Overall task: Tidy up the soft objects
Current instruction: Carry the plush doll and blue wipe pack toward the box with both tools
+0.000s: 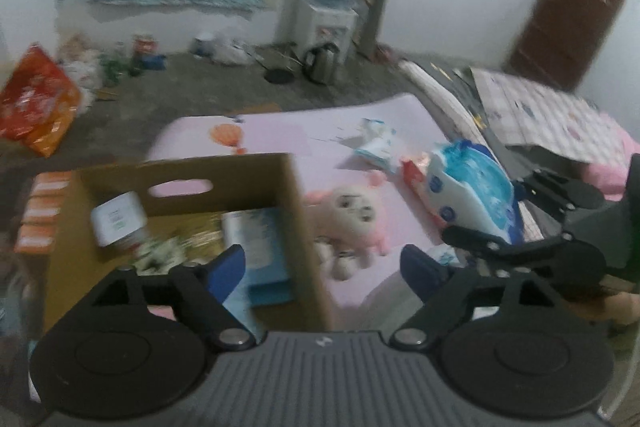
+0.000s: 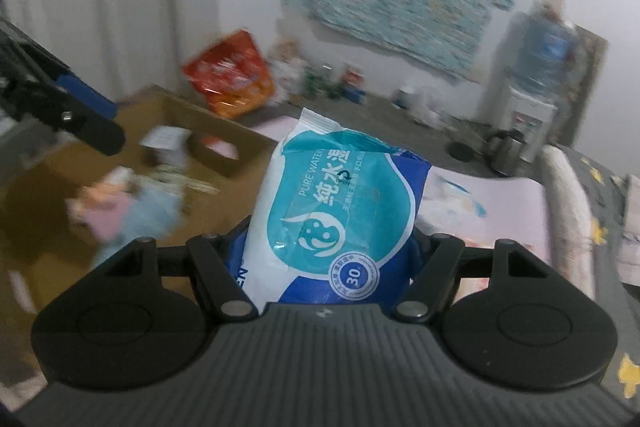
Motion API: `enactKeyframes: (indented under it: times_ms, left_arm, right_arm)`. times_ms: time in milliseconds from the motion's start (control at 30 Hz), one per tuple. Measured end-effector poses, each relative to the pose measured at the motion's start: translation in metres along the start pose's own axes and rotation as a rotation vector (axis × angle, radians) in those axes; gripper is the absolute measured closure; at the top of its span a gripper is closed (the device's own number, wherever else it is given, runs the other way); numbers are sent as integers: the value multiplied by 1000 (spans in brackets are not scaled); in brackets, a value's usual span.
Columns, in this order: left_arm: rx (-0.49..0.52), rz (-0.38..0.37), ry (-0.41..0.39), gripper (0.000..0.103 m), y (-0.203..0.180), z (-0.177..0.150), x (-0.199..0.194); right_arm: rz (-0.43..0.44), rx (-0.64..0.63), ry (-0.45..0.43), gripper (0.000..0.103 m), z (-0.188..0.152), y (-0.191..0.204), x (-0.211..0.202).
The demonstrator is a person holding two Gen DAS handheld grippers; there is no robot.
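A blue and white wet wipes pack (image 2: 336, 207) stands upright between the fingers of my right gripper (image 2: 332, 243), which is shut on it. The left wrist view shows that pack (image 1: 472, 191) held by the right gripper (image 1: 504, 215) above the pink mat (image 1: 280, 135). My left gripper (image 1: 322, 263) is open and holds nothing; it hangs over the near right corner of a cardboard box (image 1: 296, 227). In the box lie a white jar (image 1: 118, 223), a blue pack (image 1: 260, 247) and other blurred items. A pink plush toy (image 1: 352, 219) lies on the mat beside the box.
Small white and blue packets (image 1: 376, 143) lie farther back on the mat. An orange bag (image 1: 36, 103), a kettle (image 1: 320, 63) and a water dispenser (image 1: 332, 7) stand along the far wall. A checked blanket (image 1: 552, 115) lies at the right, below a brown door (image 1: 572, 7).
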State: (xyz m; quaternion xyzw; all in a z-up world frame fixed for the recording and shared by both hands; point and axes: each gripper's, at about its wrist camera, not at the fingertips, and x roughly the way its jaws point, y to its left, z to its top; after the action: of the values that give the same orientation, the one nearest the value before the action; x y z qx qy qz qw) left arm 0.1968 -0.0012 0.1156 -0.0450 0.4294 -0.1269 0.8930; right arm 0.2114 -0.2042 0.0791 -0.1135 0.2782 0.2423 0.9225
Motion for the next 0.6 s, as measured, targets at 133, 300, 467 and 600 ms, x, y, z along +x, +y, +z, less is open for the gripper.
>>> enactKeyframes:
  times_ms: [133, 300, 467, 600]
  left_arm:
    - [-65, 52, -61, 10, 40, -34, -41]
    - [-155, 123, -137, 9, 90, -77, -78]
    - [-238, 179, -174, 9, 132, -116, -95]
    - [-294, 218, -184, 9, 158, -143, -101]
  right_arm:
    - [122, -43, 6, 33, 17, 57, -3]
    - [268, -186, 44, 33, 36, 146, 22]
    - [390, -306, 199, 33, 36, 227, 80]
    - [456, -422, 347, 33, 15, 280, 132]
